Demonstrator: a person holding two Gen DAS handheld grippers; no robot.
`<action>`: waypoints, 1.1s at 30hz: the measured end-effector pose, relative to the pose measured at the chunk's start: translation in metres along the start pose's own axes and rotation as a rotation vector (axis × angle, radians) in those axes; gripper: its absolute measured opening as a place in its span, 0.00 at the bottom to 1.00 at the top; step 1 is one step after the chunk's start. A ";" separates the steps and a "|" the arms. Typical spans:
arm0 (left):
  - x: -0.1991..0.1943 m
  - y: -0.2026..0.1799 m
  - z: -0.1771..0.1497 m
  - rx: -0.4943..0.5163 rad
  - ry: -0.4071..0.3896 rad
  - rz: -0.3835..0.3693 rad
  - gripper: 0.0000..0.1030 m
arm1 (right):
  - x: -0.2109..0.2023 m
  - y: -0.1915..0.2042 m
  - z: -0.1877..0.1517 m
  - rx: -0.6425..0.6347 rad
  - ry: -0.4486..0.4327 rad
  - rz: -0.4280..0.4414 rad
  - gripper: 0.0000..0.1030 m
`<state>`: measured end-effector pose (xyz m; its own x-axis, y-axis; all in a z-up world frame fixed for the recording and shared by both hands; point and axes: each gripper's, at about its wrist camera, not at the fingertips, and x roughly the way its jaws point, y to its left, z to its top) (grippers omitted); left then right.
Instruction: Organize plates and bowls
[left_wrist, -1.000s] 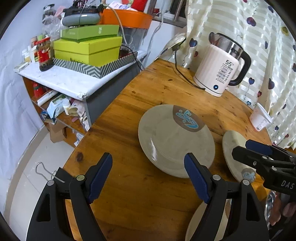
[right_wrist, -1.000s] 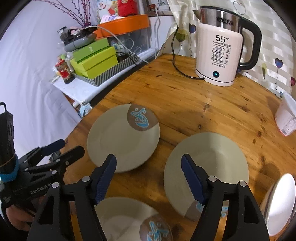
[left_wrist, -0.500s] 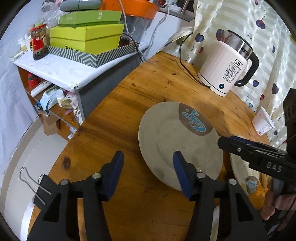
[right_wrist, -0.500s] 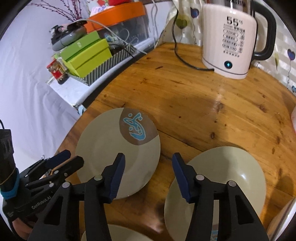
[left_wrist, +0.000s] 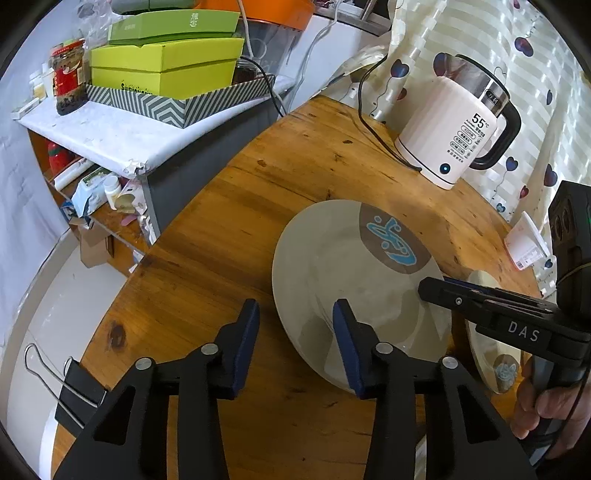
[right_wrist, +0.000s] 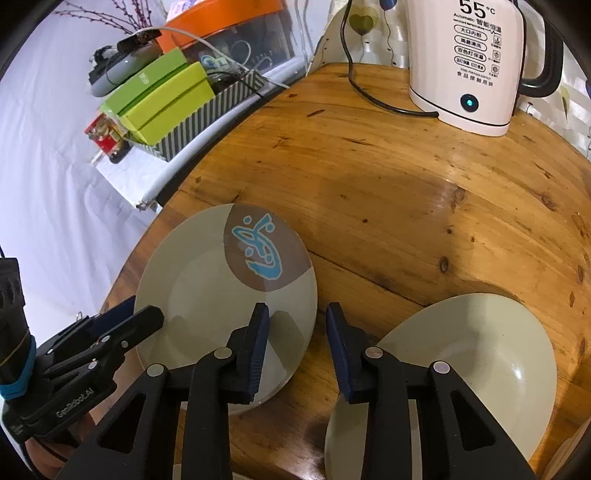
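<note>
A pale green plate with a brown patch and blue fish mark (left_wrist: 354, 280) lies near the left edge of the round wooden table (left_wrist: 258, 206); it also shows in the right wrist view (right_wrist: 221, 302). My left gripper (left_wrist: 295, 332) is open and straddles the plate's near left rim. My right gripper (right_wrist: 295, 332) is open and straddles the same plate's right rim. The right gripper's black body shows in the left wrist view (left_wrist: 491, 310). A second pale plate (right_wrist: 469, 365) lies to the right, and also appears in the left wrist view (left_wrist: 491, 354).
A white electric kettle (left_wrist: 450, 136) with its cord stands at the table's far side. A side shelf with green boxes (left_wrist: 162, 70) and a jar stands to the left. A small white cup (left_wrist: 524, 240) sits at the far right edge. The floor drops off left.
Both grippers have narrowed their jaws and moved in onto opposite rims of the fish-marked plate. The right gripper has come closer beside the left one.
</note>
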<state>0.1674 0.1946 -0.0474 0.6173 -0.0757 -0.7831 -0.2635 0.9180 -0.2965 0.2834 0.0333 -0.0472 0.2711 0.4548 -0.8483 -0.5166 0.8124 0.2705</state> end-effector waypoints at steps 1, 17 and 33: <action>0.000 0.000 0.000 0.001 0.000 0.000 0.37 | 0.000 0.000 0.000 -0.001 0.000 0.004 0.26; -0.008 -0.005 -0.001 0.020 -0.021 0.000 0.35 | -0.001 0.004 -0.001 -0.007 -0.007 0.004 0.25; -0.040 -0.017 -0.009 0.045 -0.043 0.000 0.35 | -0.031 0.013 -0.016 0.007 -0.026 0.005 0.25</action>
<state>0.1405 0.1782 -0.0154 0.6492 -0.0601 -0.7582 -0.2299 0.9348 -0.2709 0.2551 0.0240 -0.0244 0.2895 0.4685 -0.8347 -0.5127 0.8123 0.2781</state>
